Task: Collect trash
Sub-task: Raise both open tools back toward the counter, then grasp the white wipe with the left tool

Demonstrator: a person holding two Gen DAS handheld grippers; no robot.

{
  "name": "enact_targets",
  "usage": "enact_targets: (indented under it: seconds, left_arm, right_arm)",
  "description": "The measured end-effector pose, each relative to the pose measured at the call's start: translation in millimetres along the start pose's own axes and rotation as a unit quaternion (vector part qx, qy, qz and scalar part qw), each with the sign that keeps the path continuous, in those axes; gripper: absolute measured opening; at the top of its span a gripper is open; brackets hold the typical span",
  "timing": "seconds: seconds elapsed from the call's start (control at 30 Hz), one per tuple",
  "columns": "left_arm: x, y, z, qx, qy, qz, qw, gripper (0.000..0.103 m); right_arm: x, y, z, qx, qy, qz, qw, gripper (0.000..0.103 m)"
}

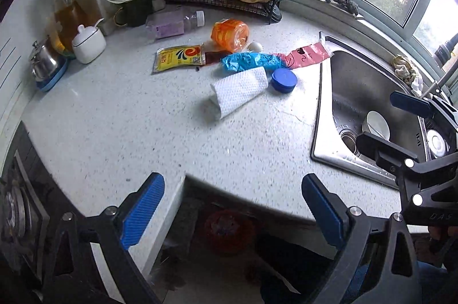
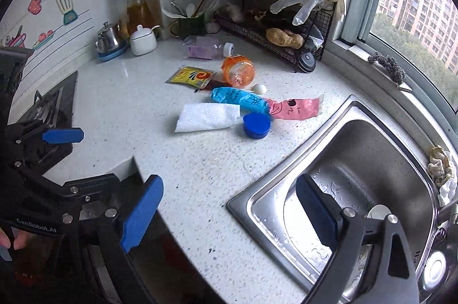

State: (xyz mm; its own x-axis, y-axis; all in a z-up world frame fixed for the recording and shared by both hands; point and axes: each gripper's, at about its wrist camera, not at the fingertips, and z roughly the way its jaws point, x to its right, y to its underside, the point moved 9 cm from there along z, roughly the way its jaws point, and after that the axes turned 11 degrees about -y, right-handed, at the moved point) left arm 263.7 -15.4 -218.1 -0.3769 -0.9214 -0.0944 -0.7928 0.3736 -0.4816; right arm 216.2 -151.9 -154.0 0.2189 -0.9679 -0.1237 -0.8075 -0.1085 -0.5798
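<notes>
Both grippers — left gripper [image 1: 233, 211], right gripper [image 2: 229, 212] — hang with jaws wide and empty above the tabletop [image 1: 114, 132]. The trash — paper towel [image 1: 239, 92], blue lid [image 1: 284, 80], wrappers — lies mid-tabletop beside the sink [image 2: 357, 161]. Only the left view shows the bowl [image 1: 377, 125] in it.

Colours: white stone counter [image 2: 177, 178], fine dark speckle. White embossed paper towel sheet [image 2: 207, 117], dimpled grid texture. Round blue plastic lid [image 2: 256, 125]. Crumpled blue plastic wrapper [image 2: 239, 99], dark printed characters. Pink plastic bag [image 2: 294, 108], black marks. Clear orange plastic jar [image 2: 238, 70]. Flat yellow sauce sachet [image 2: 191, 76], red swirl logo. Clear bottle with pale purple label [image 2: 204, 48], white cap. Steel sink [image 2: 369, 161], plain silver. Both tongs: black frames, blue ribbed pads [image 1: 142, 208].
</notes>
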Motion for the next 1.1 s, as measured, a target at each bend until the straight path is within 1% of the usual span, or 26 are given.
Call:
enact_targets:
  seconds: [0.03, 0.17, 0.27, 0.43, 0.63, 0.83, 0.9, 0.93, 0.97, 1.03, 1.1]
  left_arm:
    - [-0.4, -8.4, 2.9, -0.002, 0.001, 0.002, 1.0, 0.096]
    - [4.8, -36.0, 36.8, -0.022, 0.009, 0.007, 0.9997, 0.096]
    - [9.0, -49.1, 64.6, -0.041, 0.015, 0.011, 0.999, 0.096]
    - [15.9, -66.2, 101.2, -0.06, 0.039, 0.016, 0.9973, 0.096]
    - [13.7, -75.2, 137.3, -0.079, 0.023, 0.042, 0.9958, 0.096]
    - [19.8, -76.6, 151.2, -0.088, 0.051, 0.042, 0.9939, 0.095]
    - [21.1, -78.8, 150.4, -0.081, 0.045, 0.047, 0.9946, 0.082]
    - [22.5, -80.1, 149.0, -0.078, 0.044, 0.051, 0.9947, 0.078]
    - [23.3, -81.5, 147.6, -0.075, 0.044, 0.052, 0.9948, 0.069]
    - [25.3, -81.9, 144.5, -0.073, 0.048, 0.053, 0.9947, 0.057]
    - [27.3, -79.9, 140.8, -0.074, 0.051, 0.055, 0.9944, 0.031]
  right_arm:
    - [7.0, -4.6, 5.2, -0.003, 0.001, 0.005, 1.0, 0.094]
    - [33.5, -20.3, 27.4, -0.02, 0.003, 0.019, 1.0, 0.094]
    - [51.9, -28.0, 45.9, -0.031, 0.003, 0.025, 0.999, 0.094]
    - [72.5, -38.6, 73.9, -0.046, 0.0, 0.03, 0.998, 0.094]
    - [86.5, -43.7, 95.7, -0.058, -0.004, 0.043, 0.997, 0.094]
    - [89.6, -47.2, 102.8, -0.061, -0.005, 0.049, 0.997, 0.094]
    - [90.1, -47.3, 101.7, -0.059, -0.004, 0.051, 0.997, 0.094]
    - [91.0, -47.5, 100.5, -0.057, -0.004, 0.053, 0.997, 0.094]
    - [92.0, -47.8, 99.2, -0.055, -0.004, 0.056, 0.997, 0.094]
    - [93.1, -47.6, 97.8, -0.053, -0.002, 0.056, 0.997, 0.094]
    - [93.1, -46.7, 95.4, -0.053, -0.001, 0.057, 0.997, 0.094]
